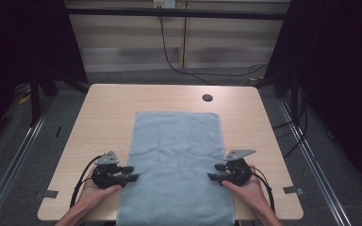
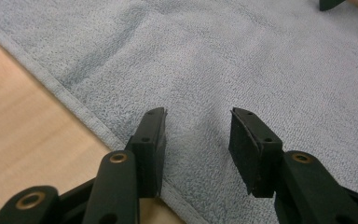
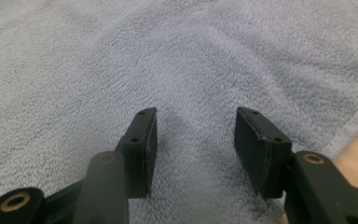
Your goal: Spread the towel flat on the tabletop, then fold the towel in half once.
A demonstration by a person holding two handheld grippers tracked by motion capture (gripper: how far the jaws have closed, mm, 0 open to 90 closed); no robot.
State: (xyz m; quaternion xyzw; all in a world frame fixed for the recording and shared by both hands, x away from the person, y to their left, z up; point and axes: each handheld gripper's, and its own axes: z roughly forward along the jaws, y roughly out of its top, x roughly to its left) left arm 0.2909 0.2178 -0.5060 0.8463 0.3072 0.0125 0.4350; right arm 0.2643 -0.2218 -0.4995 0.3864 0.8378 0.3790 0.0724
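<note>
High view: you're holding the left gripper (image 1: 133, 173) and right gripper (image 1: 214, 172) at opposite long edges of the blue towel (image 1: 176, 160), which is lying flat and unfolded on the table (image 1: 103, 117). Both sets of jaws are standing apart over the cloth, gripping nothing. No fold is started yet; grasping and folding are likely all still remaining.

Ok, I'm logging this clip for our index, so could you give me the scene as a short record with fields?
surface: light wooden table
cloth: pale blue terry towel, spread flat, near end over the table's edge
left hand-held gripper: open, jaws over the towel's left edge
right hand-held gripper: open, jaws over the towel's right edge
held: nothing
</note>
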